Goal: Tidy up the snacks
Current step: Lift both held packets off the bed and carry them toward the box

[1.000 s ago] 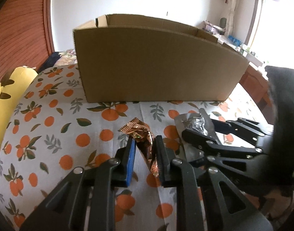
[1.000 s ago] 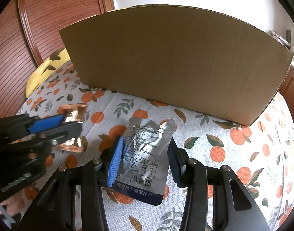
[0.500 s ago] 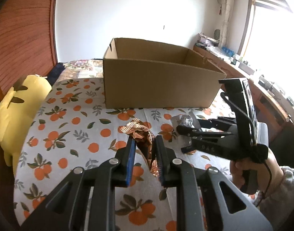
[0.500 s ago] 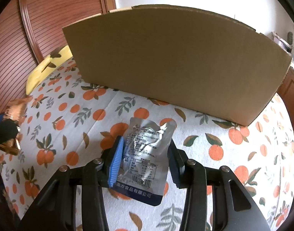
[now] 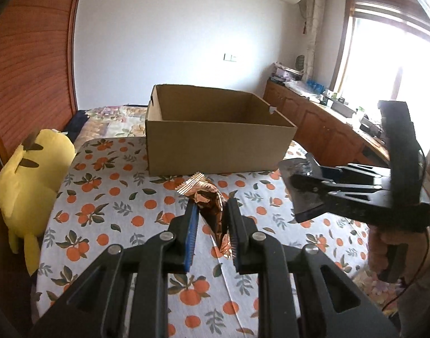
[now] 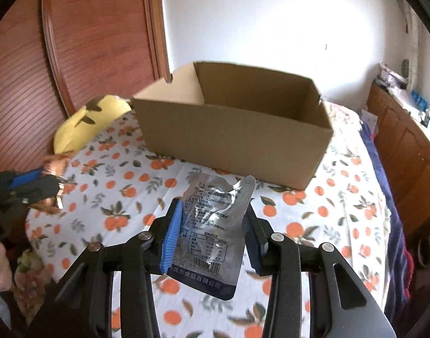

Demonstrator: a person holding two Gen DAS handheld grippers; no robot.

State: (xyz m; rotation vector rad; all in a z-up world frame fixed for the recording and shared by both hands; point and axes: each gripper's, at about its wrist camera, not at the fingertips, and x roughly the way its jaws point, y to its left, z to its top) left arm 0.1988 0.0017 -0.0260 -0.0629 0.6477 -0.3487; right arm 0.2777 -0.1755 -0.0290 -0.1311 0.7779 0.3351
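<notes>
My left gripper [image 5: 212, 211] is shut on a crinkled copper foil snack packet [image 5: 206, 200], held above the orange-print tablecloth [image 5: 108, 197]. My right gripper [image 6: 213, 219] is shut on a silver foil pouch [image 6: 215, 225] with printed text, also lifted off the cloth. The open brown cardboard box [image 5: 215, 138] stands ahead of both, its inside in view from above the rim; it also shows in the right wrist view [image 6: 237, 129]. The right gripper with the pouch shows at the right of the left wrist view [image 5: 305, 186]. The left gripper with the copper packet shows at the left edge of the right wrist view [image 6: 48, 180].
A yellow plush toy [image 5: 29, 180] lies at the left edge of the bed, against a red-brown wooden panel [image 5: 26, 70]. Wooden cabinets [image 5: 322, 129] with clutter on top run along the right under a bright window. A dark blue blanket [image 6: 384, 197] hangs at the bed's right side.
Both grippers have risen and drawn back from the box, each keeping its packet. The box now looks smaller and its open inside has come into view.
</notes>
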